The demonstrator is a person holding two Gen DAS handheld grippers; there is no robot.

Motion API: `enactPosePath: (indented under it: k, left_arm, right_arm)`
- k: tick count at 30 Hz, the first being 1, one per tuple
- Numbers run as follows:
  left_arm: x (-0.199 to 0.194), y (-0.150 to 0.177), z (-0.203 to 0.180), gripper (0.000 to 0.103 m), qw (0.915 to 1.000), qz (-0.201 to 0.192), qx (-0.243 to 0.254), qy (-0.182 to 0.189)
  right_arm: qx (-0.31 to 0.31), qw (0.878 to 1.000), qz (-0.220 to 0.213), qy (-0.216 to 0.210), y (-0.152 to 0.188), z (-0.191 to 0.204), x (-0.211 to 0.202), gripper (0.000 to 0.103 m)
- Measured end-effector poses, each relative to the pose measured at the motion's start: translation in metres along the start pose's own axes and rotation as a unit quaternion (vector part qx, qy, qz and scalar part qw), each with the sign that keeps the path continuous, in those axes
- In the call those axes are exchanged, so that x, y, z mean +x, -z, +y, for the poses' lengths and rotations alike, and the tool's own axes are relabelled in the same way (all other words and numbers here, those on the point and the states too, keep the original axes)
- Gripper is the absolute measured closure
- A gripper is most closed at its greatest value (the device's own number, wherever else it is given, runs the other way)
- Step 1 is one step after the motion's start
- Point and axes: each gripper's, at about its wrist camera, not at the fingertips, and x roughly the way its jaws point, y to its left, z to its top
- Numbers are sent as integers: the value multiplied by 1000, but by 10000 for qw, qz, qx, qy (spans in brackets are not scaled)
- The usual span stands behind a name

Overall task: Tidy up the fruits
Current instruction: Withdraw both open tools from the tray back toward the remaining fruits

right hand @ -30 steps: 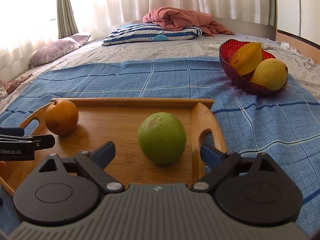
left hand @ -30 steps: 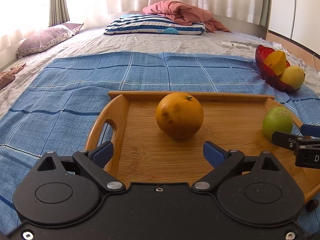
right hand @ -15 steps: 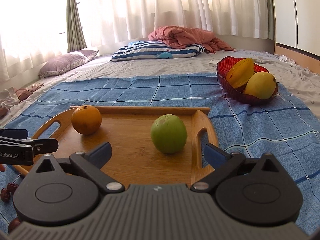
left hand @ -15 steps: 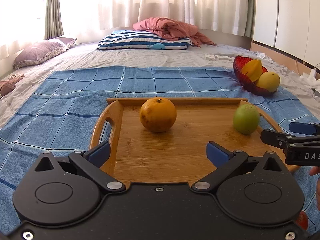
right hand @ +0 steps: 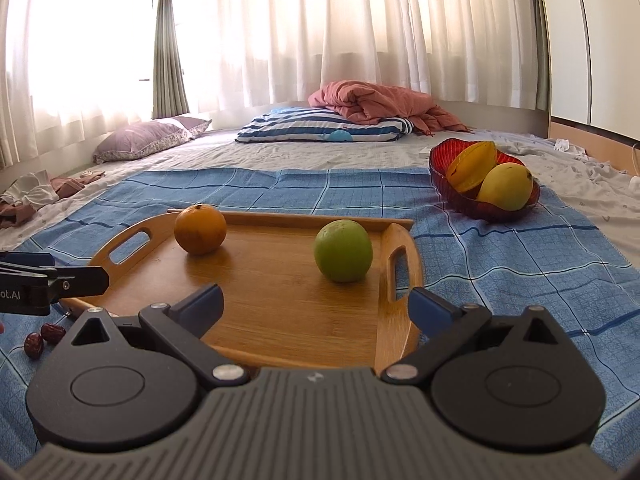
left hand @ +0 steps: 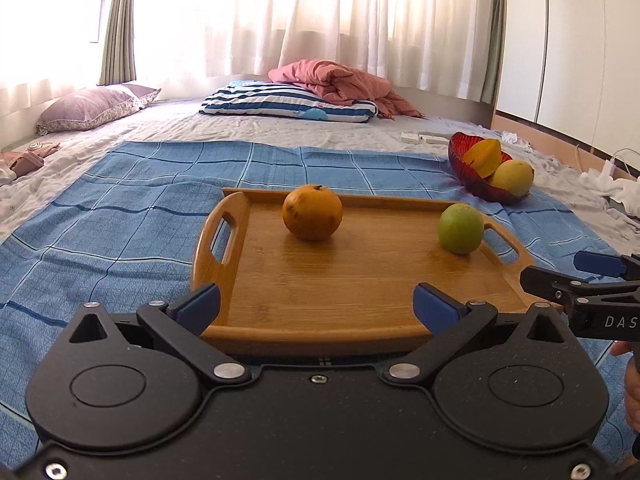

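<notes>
An orange [left hand: 312, 212] and a green fruit [left hand: 460, 228] are seen on the wooden tray [left hand: 320, 300]; a red bowl [right hand: 460, 192] of yellow fruit lies beyond the tray's right end. The left tool [left hand: 316, 304] and right tool [right hand: 316, 304] are spread apart, empty, at the tray's near edge. Each fruit is best approached low and centred. The raised tray rim should be cleared; open blanket [left hand: 120, 220] is left around the tray.

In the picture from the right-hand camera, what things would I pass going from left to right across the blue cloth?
Small red fruits → orange → green fruit → red bowl, holding a yellow-orange star fruit and then a yellow mango. The orange and the green fruit sit on the wooden tray.
</notes>
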Motion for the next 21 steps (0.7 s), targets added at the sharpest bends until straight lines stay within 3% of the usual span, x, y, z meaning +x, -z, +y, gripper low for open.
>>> enactPosePath:
  k: [10,16,21]
  left_arm:
    - [-27,33,1,0,9999,-102,8,-44]
    - [-35,46,2,0,10000,-65,-25,-34]
    - [-44,53,2,0,9994,-221,51,-245]
  right_arm:
    - [-404,9976,-349,436,30,14,-31,0]
    - [-445,9979,-281,386,48,17,-45,0]
    - [-378,9984,-271,328,62,18,-56,0]
